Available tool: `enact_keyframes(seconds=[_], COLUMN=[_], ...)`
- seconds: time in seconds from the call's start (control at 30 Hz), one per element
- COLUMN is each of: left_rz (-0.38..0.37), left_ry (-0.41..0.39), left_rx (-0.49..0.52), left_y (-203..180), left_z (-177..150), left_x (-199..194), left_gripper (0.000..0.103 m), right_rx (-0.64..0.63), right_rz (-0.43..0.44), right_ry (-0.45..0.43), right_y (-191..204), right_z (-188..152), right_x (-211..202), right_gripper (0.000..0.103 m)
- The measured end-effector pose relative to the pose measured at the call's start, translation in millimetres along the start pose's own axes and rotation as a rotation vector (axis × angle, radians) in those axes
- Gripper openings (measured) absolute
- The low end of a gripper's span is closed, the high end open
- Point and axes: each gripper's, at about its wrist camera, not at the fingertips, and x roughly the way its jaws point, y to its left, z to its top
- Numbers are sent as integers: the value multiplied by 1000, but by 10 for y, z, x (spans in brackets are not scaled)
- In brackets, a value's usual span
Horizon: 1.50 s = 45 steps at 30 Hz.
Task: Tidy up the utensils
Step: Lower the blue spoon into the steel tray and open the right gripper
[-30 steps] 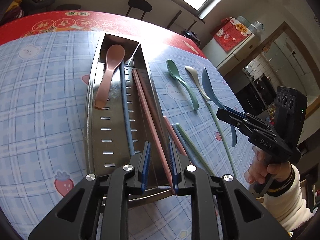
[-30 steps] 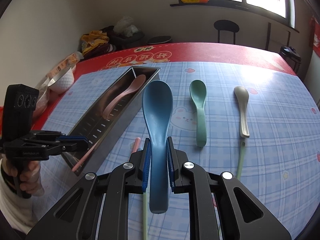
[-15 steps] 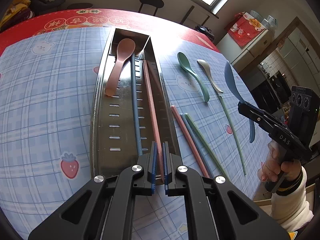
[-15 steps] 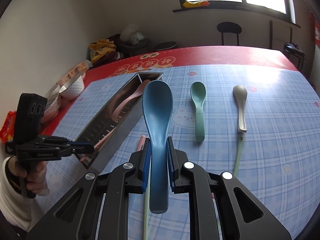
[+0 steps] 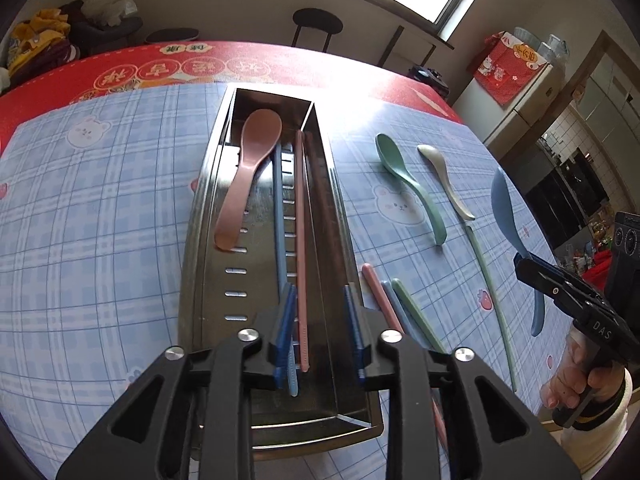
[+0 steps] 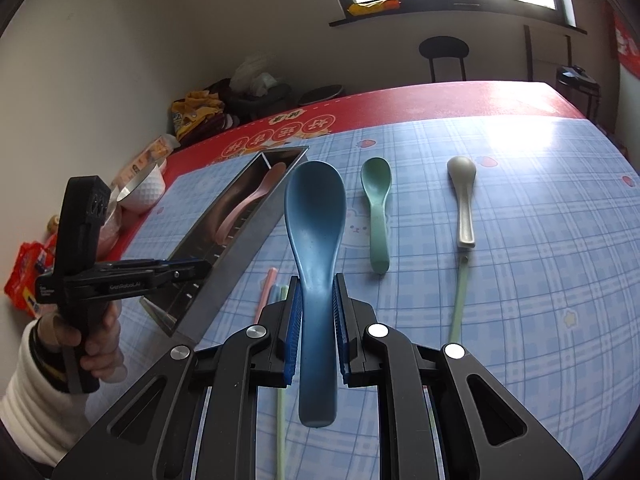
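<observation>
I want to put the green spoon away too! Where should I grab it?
Grab the green spoon by its narrow handle end, the part nearest you. Come from above, one finger on each side. It lies flat, bowl pointing away, with clear cloth beside it.

Steel tray (image 5: 200, 216) holding pink spoon (image 5: 248, 176), chopsticks (image 5: 300, 240), blue spoon (image 6: 316, 240) aloft

Steel tray (image 5: 200, 216): silver. Inside it: pink spoon (image 5: 248, 176), blue chopstick (image 5: 280, 220), pink chopstick (image 5: 301, 220). Tablecloth (image 5: 100, 200): pale blue plaid, bears and strawberries, red border. On it: green spoon (image 5: 408, 184), grey-beige spoon (image 5: 448, 180). Blue spoon (image 6: 316, 240). Gripper pads (image 6: 295, 320): blue.
</observation>
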Motion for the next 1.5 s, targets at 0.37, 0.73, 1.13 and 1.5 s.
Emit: enact_keyframes(seconds=[0.37,0.73,1.13,1.5], left_rz=[190,307,325,311], left_ry=[-374,-392,-382,-372], left_rx=[66,-57,-125,-138], left_y=[377,749,877,894], left_z=[-86,-52,-43,-42], left_x=[-605,-720,-718,-707], left_gripper=[71,97,97,97], right_rx=[14,222,369,417], right_rz=[-1,-60,-140,-96], right_ry=[80,157,193,214], right_y=[624,991,942,983], right_z=[291,832,860,847], right_x=[572,1450,1886,2013], right_gripper=[16,16,16,18])
